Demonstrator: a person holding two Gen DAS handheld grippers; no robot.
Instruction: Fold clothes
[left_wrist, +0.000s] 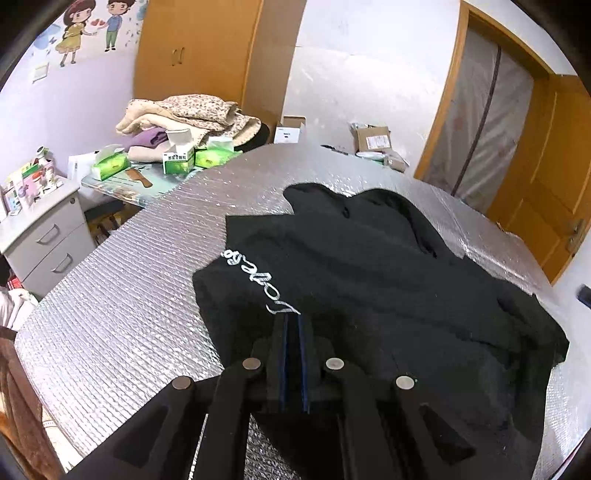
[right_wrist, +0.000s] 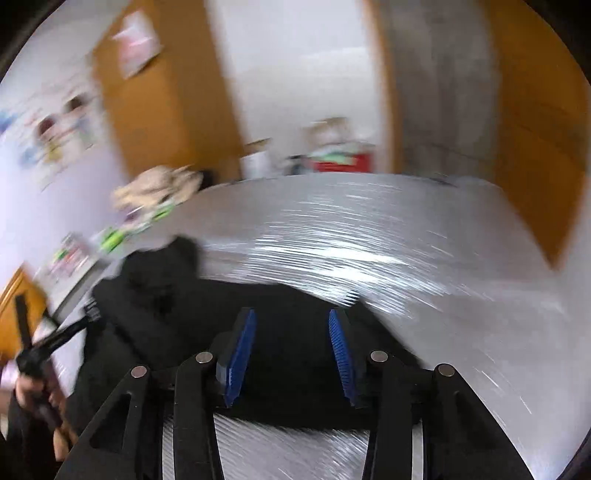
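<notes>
My left claw (left_wrist: 293, 325) clenched on the black sweater (left_wrist: 369, 273) | my right claw (right_wrist: 291, 317) released, above it | silver mat (left_wrist: 122, 295) underneath

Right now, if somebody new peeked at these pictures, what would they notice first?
First the big black garment with white writing, spread in the middle of the shiny silver table cover. Next the right gripper, its blue-padded jaws wide apart above the dark cloth with nothing between them, in a very blurry picture. Then the bright green tissue packs beyond the table's far left edge.
</notes>
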